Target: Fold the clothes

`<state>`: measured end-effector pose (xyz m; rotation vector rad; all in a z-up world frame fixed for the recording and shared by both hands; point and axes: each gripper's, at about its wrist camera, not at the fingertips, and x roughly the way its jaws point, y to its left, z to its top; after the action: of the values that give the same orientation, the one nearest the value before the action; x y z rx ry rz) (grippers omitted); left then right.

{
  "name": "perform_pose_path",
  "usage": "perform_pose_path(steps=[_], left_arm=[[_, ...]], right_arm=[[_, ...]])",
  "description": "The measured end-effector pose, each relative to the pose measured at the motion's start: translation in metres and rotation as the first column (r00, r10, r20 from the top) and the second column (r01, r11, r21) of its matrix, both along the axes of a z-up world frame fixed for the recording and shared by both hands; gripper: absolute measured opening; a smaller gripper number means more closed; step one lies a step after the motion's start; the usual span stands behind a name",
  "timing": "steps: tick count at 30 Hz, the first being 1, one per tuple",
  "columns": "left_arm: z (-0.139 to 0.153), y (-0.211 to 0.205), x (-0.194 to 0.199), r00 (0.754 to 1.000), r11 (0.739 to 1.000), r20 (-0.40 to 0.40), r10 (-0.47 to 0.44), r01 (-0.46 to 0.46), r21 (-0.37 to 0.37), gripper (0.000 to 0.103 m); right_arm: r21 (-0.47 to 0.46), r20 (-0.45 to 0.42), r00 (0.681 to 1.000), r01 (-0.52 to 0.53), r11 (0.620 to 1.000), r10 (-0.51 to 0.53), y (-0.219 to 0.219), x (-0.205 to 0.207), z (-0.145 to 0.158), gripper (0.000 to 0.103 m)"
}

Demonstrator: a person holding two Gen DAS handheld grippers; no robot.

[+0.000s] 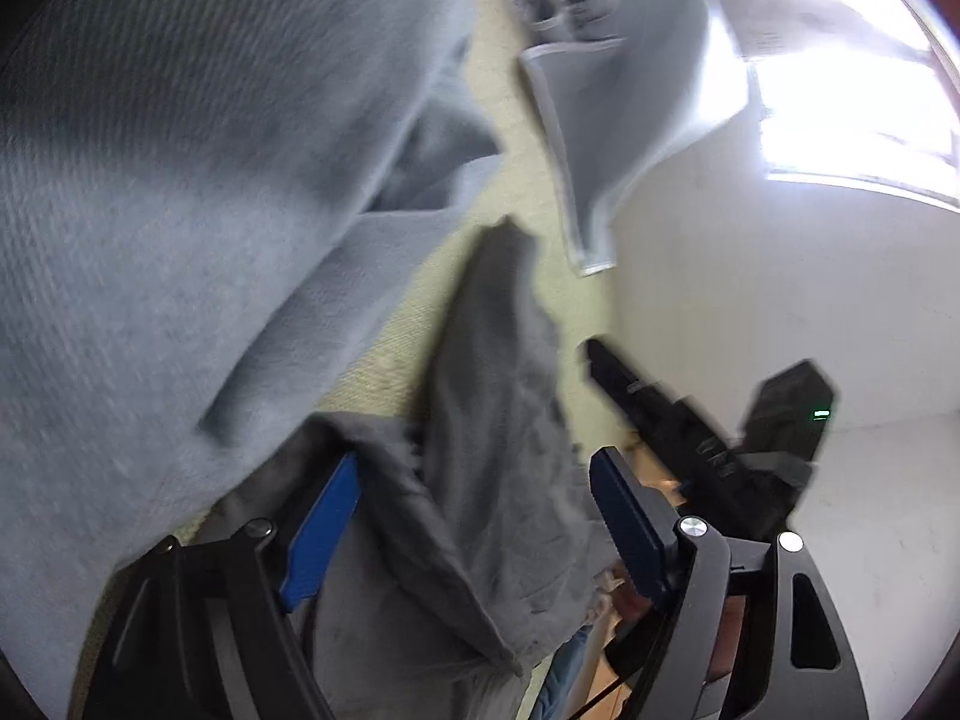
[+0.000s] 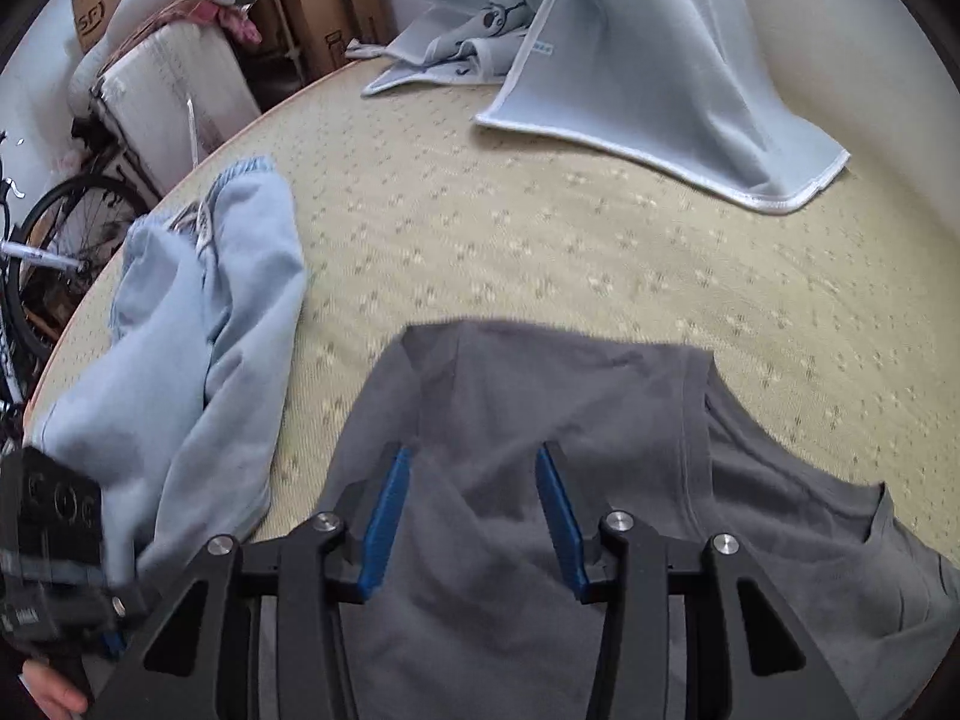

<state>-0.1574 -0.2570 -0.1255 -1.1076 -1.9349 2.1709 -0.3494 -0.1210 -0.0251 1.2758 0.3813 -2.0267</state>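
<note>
A dark grey T-shirt (image 2: 600, 420) lies spread on a beige patterned mat (image 2: 540, 228). My right gripper (image 2: 473, 450) points down over it with its blue pads partly apart; the cloth lies under them and the pads do not press on it. In the left wrist view, a raised fold of the grey T-shirt (image 1: 492, 390) stands between the wide-apart blue pads of my left gripper (image 1: 477, 462), which do not clamp it. The right gripper (image 1: 690, 438) shows there as a black shape to the right. The left gripper (image 2: 54, 540) sits at the lower left of the right wrist view.
Light blue trousers (image 2: 210, 330) lie crumpled left of the shirt and fill the left wrist view's left side (image 1: 150, 210). A pale blue blanket (image 2: 660, 60) lies at the far side. Beyond the mat's left edge stand a bicycle (image 2: 60, 228) and cardboard boxes (image 2: 324, 6).
</note>
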Motion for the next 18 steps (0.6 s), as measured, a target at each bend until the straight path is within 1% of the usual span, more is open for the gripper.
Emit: perform_pose_path(steps=[2, 5, 6, 8, 9, 10, 12, 14, 15, 16, 17, 18], left_arm=[[0.0, 0.0, 0.0, 0.998, 1.0, 0.062, -0.009, 0.008, 0.023, 0.082], [0.002, 0.001, -0.001, 0.993, 0.999, 0.116, -0.011, 0.006, 0.04, 0.082], [0.002, 0.001, -0.001, 0.994, 0.999, 0.109, 0.0, -0.006, 0.052, 0.082], [0.001, 0.0, -0.001, 0.995, 0.999, 0.102, 0.013, -0.017, 0.038, 0.082], [0.0, -0.001, -0.002, 0.995, 0.999, 0.102, 0.018, -0.02, 0.027, 0.074], [-0.001, 0.0, -0.002, 0.994, 1.0, 0.106, 0.019, -0.021, 0.014, 0.058], [-0.002, 0.001, -0.002, 0.992, 1.0, 0.124, 0.017, -0.016, -0.011, 0.041], [-0.003, 0.002, -0.003, 0.991, 0.999, 0.135, 0.018, -0.014, -0.033, 0.033], [-0.003, 0.002, -0.003, 0.99, 0.999, 0.14, 0.02, -0.014, -0.043, 0.025], [-0.004, 0.003, -0.003, 0.989, 0.998, 0.145, 0.022, -0.015, -0.053, 0.012], [-0.005, 0.004, -0.004, 0.988, 0.997, 0.154, 0.024, -0.013, -0.073, 0.008], [-0.006, 0.005, -0.004, 0.987, 0.997, 0.156, 0.027, -0.014, -0.08, 0.008]], right_arm=[[-0.018, -0.011, 1.0, 0.003, 1.0, -0.004, -0.002, -0.001, 0.002, 0.047], [-0.03, -0.027, 1.0, 0.003, 1.0, -0.004, -0.003, -0.002, 0.003, 0.047], [-0.031, -0.032, 0.999, 0.002, 1.0, -0.003, -0.003, -0.002, 0.003, 0.047], [-0.038, -0.04, 0.999, 0.0, 0.999, -0.002, -0.003, -0.002, 0.004, 0.047], [-0.043, -0.044, 0.999, 0.0, 0.999, -0.002, -0.003, -0.002, 0.005, 0.047], [-0.048, -0.048, 0.999, 0.0, 0.999, -0.003, -0.003, -0.002, 0.007, 0.047], [-0.057, -0.052, 0.999, 0.001, 0.998, -0.004, -0.003, -0.003, 0.008, 0.047], [-0.079, -0.036, 0.999, 0.001, 0.997, -0.004, -0.006, -0.006, 0.009, 0.047], [-0.092, -0.027, 1.0, 0.001, 0.996, -0.004, -0.008, -0.007, 0.01, 0.047], [-0.096, -0.014, 1.0, 0.001, 0.995, -0.003, -0.011, -0.008, 0.008, 0.046], [-0.1, -0.001, 1.0, 0.001, 0.995, -0.001, -0.014, -0.009, 0.006, 0.046], [-0.104, 0.011, 1.0, 0.001, 0.995, 0.0, -0.018, -0.01, 0.004, 0.046]])
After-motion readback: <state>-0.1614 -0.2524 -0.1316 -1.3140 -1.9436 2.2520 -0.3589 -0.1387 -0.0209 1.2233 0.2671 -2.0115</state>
